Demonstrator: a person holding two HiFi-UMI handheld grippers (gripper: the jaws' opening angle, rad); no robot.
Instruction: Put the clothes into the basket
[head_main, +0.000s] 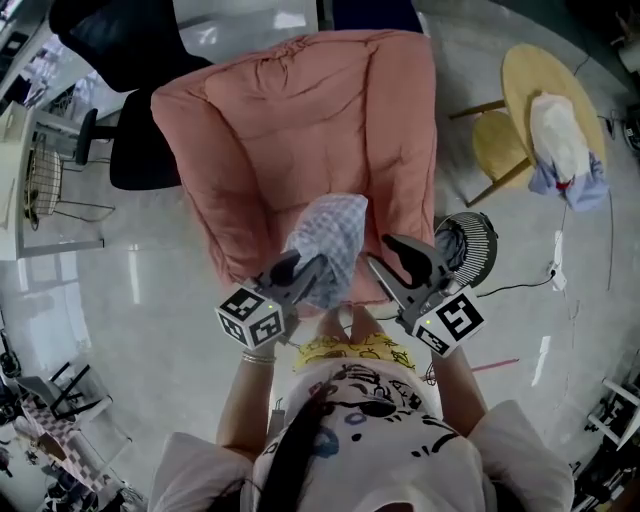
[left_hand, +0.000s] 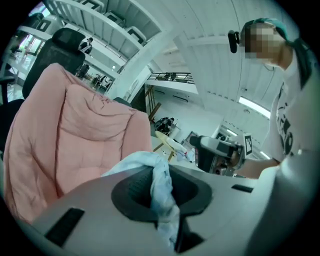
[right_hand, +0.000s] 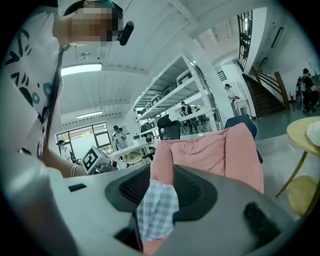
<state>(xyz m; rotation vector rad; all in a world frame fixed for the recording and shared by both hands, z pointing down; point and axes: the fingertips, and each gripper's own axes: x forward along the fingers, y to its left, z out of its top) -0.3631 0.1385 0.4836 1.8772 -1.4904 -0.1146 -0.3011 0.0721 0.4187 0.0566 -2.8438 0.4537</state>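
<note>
A large pink quilted cloth (head_main: 300, 130) hangs spread out in front of me, lifted off the floor. Its near edge shows a blue-and-white checked side (head_main: 330, 240). My left gripper (head_main: 318, 270) is shut on that edge; in the left gripper view pale blue fabric (left_hand: 161, 185) is pinched between the jaws of the left gripper (left_hand: 162, 192). My right gripper (head_main: 378, 256) is shut on the same cloth, and in the right gripper view checked and pink fabric (right_hand: 156, 205) fills the jaws of the right gripper (right_hand: 157, 197). A dark ribbed round basket (head_main: 487, 232) stands on the floor at the right, with grey cloth inside.
A yellow round table (head_main: 540, 75) at the upper right carries white and blue clothes (head_main: 562, 150), with a yellow chair (head_main: 500, 145) beside it. Black office chairs (head_main: 130, 50) stand behind the pink cloth. A wire rack (head_main: 45, 180) is at the left. A cable (head_main: 520, 285) runs across the floor.
</note>
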